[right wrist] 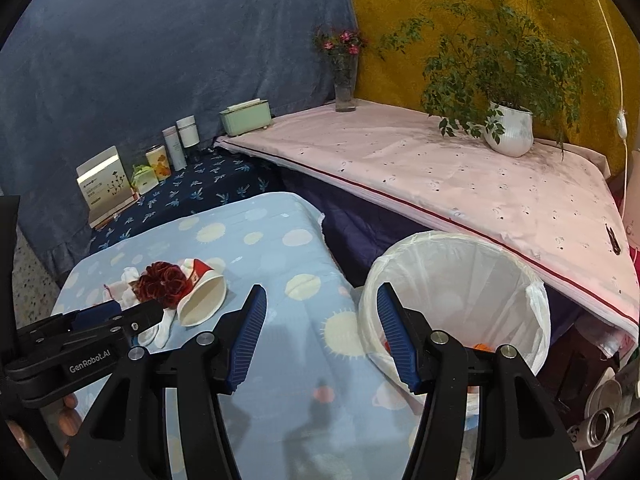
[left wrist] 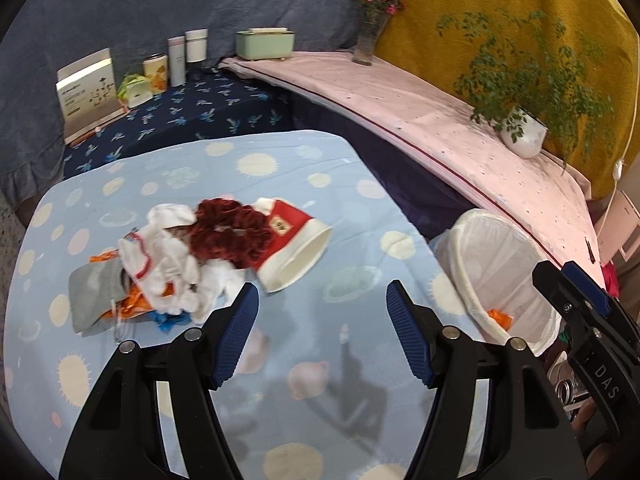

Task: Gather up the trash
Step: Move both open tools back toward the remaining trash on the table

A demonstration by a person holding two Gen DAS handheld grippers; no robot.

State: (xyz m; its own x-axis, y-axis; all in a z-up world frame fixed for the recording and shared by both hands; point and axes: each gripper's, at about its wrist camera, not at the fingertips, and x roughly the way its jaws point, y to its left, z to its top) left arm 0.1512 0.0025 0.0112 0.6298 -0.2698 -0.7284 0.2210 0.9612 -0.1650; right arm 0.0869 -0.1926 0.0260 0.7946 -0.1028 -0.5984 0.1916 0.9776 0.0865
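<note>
Black gripper (left wrist: 322, 292), ribbed blue pads (left wrist: 236, 336)

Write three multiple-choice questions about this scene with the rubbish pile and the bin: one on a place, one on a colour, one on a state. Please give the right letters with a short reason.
1. Where does the paper cup lie?
A. inside the bin
B. on the blue tablecloth
C. on the pink shelf

2. What colour is the liner of the bin?
A. white
B. black
C. green

3. How are the left gripper and right gripper?
A. both open and empty
B. both shut on trash
C. only the left holds a cup

Answers:
1 B, the cup lies on its side by the trash pile.
2 A, a white bag lines the rim.
3 A, nothing sits between either pair of pads.
</note>
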